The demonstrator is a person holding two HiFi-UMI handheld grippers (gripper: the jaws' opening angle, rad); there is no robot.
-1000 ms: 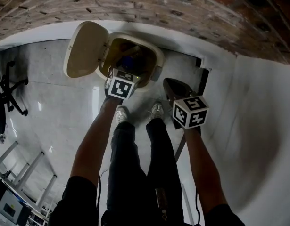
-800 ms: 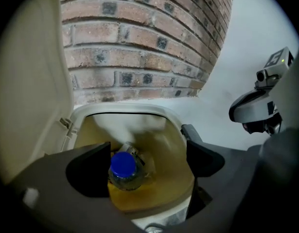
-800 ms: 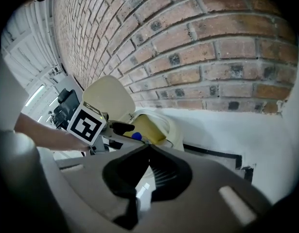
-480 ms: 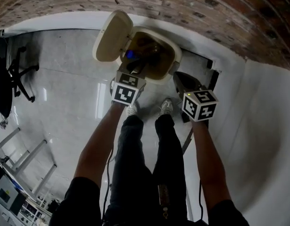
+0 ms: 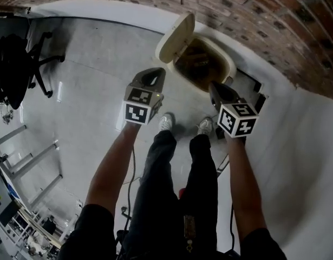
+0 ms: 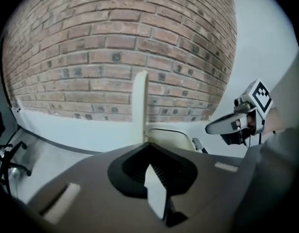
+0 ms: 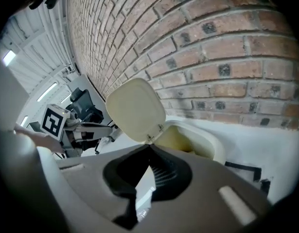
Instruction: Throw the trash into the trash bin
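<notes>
The cream trash bin [image 5: 223, 58] stands open against the brick wall, its lid [image 5: 176, 37] tipped up on the left side. Its inside looks brown and dim, and I cannot make out any trash in it. My left gripper [image 5: 156, 72] hangs shut and empty, short of the bin and to its left. In the left gripper view the jaw tips [image 6: 148, 144] meet below the lid [image 6: 140, 106] and the bin rim [image 6: 169, 136]. My right gripper [image 5: 215, 86] is at the bin's near edge, shut with nothing seen between its tips [image 7: 149, 147]. In the right gripper view, lid [image 7: 135, 108] and bin [image 7: 195, 139] lie just ahead.
The brick wall [image 5: 253, 15] with a white base runs behind the bin. A dark slot [image 5: 252, 88] sits right of the bin. A black office chair [image 5: 20, 64] stands far left, and metal racks [image 5: 25, 161] lower left. The person's shoes [image 5: 166, 122] stand just before the bin.
The left gripper has drawn back from over the bin's opening, risen and closed its jaws. The right gripper has also pulled back a little. The bin now lies further up and right.
</notes>
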